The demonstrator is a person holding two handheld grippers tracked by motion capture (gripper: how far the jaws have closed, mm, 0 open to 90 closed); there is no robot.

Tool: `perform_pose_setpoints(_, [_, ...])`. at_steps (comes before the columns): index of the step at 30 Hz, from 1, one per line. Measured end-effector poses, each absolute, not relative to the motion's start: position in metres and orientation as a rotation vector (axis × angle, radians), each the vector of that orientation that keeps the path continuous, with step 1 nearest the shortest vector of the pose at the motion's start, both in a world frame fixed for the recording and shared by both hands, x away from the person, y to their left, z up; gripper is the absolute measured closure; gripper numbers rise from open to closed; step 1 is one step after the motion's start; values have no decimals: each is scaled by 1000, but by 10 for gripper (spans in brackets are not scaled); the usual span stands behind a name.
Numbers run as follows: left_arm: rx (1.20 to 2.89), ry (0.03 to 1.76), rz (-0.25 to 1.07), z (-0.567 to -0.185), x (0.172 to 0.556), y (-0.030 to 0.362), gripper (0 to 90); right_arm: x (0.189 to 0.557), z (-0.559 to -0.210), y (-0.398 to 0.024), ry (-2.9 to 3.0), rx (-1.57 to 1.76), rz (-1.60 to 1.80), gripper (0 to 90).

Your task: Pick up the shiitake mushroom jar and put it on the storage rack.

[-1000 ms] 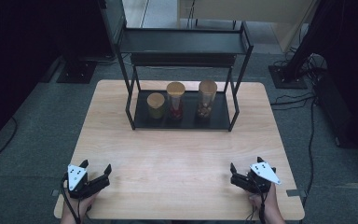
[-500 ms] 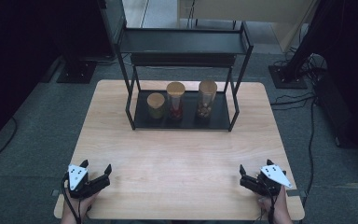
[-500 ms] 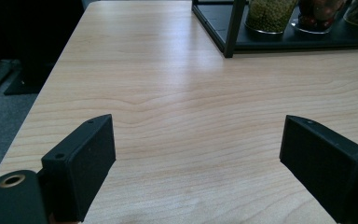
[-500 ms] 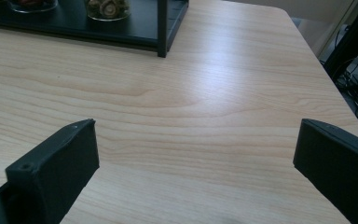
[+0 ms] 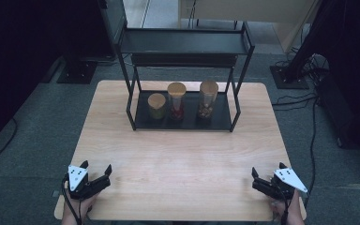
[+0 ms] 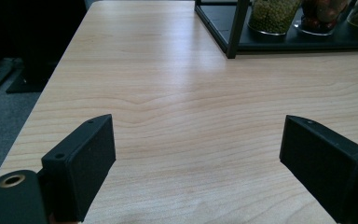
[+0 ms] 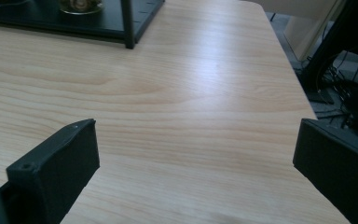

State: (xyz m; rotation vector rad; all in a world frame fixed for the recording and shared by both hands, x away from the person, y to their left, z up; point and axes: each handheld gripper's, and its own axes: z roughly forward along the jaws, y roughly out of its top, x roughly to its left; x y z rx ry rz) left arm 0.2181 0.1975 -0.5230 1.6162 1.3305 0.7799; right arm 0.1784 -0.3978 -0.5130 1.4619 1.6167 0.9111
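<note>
Both grippers, left [image 5: 95,171] and right [image 5: 261,179], fingers wide open, empty. Right has slid outward toward surface [image 5: 183,164] edge; jars [image 5: 176,101] on rack [image 5: 183,119] untouched, no reach started.

Lab-style recording setup, not a home: a lone wooden table [image 5: 178,187] is set on grey carpet [image 5: 37,154] with dark surroundings. Stand bases [image 5: 288,77] and loose cables [image 5: 311,101] are seen on the floor at the right. A black metal rack [image 5: 183,47] with three cork-lidded jars [image 5: 177,101] is staged at the table's far edge
</note>
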Motion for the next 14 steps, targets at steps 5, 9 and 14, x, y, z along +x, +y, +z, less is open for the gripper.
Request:
perform_pose_setpoints(5, [1611,1339,774,-523,218,198,106,174,-512,-415,1593,1508,902,0])
perform_pose_setpoints(9, [1595,1346,764,-523,218,200,106,169,-512,-428,1591,1527,895,1])
perform_pose_setpoints(14, [1578,1345,779,-523,218,201,106,161,-510,-444,1595,1540,857,0])
